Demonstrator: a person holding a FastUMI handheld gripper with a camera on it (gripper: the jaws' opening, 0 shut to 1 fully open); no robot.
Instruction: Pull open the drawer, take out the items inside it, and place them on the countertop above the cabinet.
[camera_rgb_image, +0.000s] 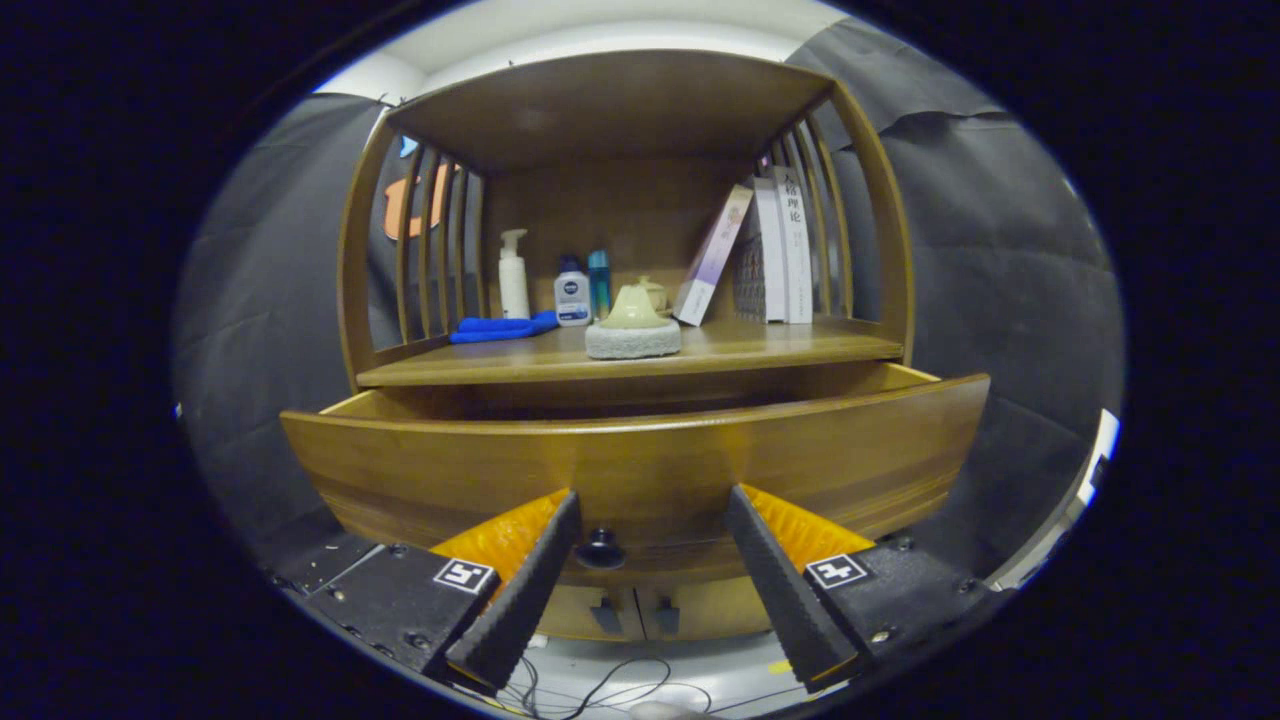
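- Hand-held gripper (650, 520): two black ribbed fingers (530, 580) with orange backing, spread wide and holding nothing. They flank the small dark round knob (600, 548) without touching it.
- Brown wooden drawer with curved front (640, 465): stands pulled out from the cabinet, just ahead of the fingers. Its interior is hidden behind the front panel from this low angle, so any contents cannot be told.
- Wooden counter (780, 345) above the drawer, the intended resting place: already carries a pale green bell-shaped pot on a grey round pad (632, 325), a folded blue cloth (500, 327), a white pump bottle (513, 275), two small bottles (582, 290) and leaning books (770, 245).
- Judgement: opening appears done; the gripper likely must rise above the front panel to reach inside.
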